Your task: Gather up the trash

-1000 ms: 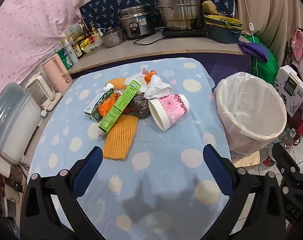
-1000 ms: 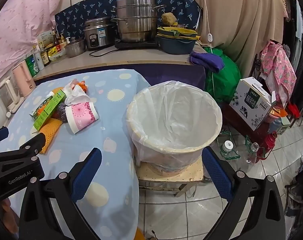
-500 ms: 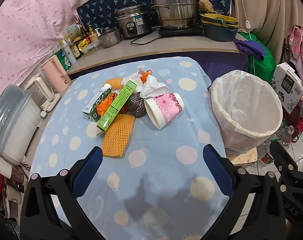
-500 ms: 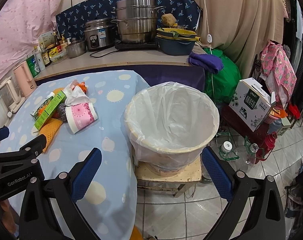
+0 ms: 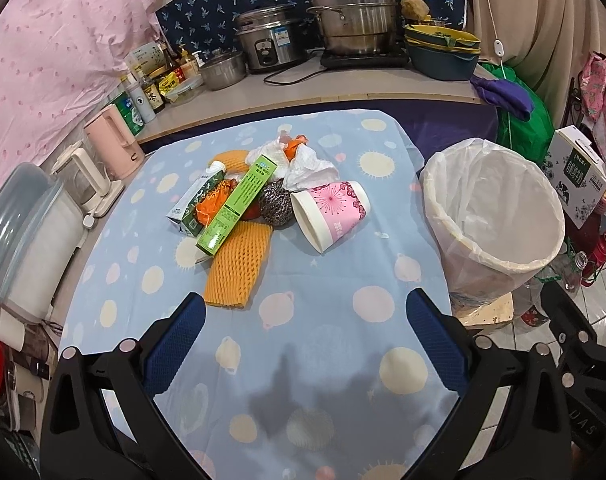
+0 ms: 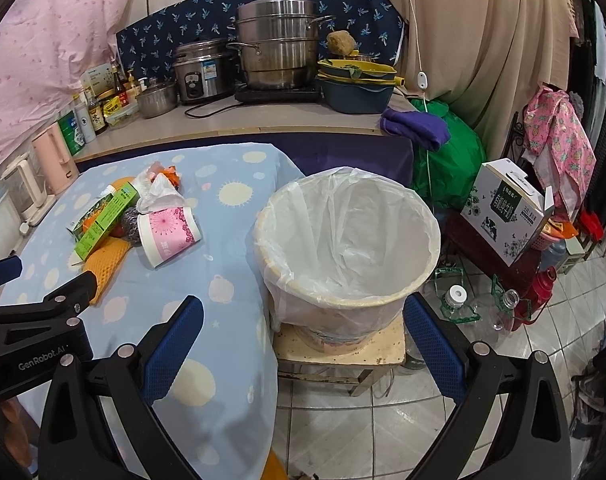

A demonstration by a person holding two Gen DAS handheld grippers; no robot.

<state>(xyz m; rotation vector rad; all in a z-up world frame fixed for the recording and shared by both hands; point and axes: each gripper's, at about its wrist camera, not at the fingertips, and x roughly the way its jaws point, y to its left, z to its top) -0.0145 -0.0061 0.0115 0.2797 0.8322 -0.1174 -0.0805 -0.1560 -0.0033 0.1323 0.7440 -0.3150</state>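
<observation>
Left wrist view: left claw (image 5: pixel 305 330) hangs over the near part of the tabletop (image 5: pixel 335 360), blue pads spread wide, nothing between them. Trash heap sits beyond it, toward the far edge of the cloth. Landmark: pink paper cup (image 5: pixel 330 214), lying on its side, mouth toward the camera.

- Steel scrubber (image 5: pixel 276 202) touching the cup, on the side away from the bin.
- Green carton (image 5: pixel 238 209) past the scrubber, propped at a slant over the heap.
- Orange foam net (image 5: pixel 239 266) flat on the cloth, nearer the camera than the cup, its far end under the carton.
- Crumpled white tissue (image 5: pixel 307 165) just behind the cup.
- Lined bin (image 5: pixel 493 216) on the cup's other side, off the tabletop edge, standing on a low stool; looks empty.

Right wrist view: right claw (image 6: pixel 303 338) also wide apart and empty, aimed at the bin (image 6: pixel 347 240) rather than at the heap.

Judgement: nothing collected yet; first pick still to come.

Risks:
- Cup is round and on its side; a glancing pinch could roll it toward the tabletop edge.
- Lifting the net first could tip the carton resting on it.
- Tissue and net are soft, may slip a loose grip.
- Bin perches on a small stool; a knock might upset it.
</observation>
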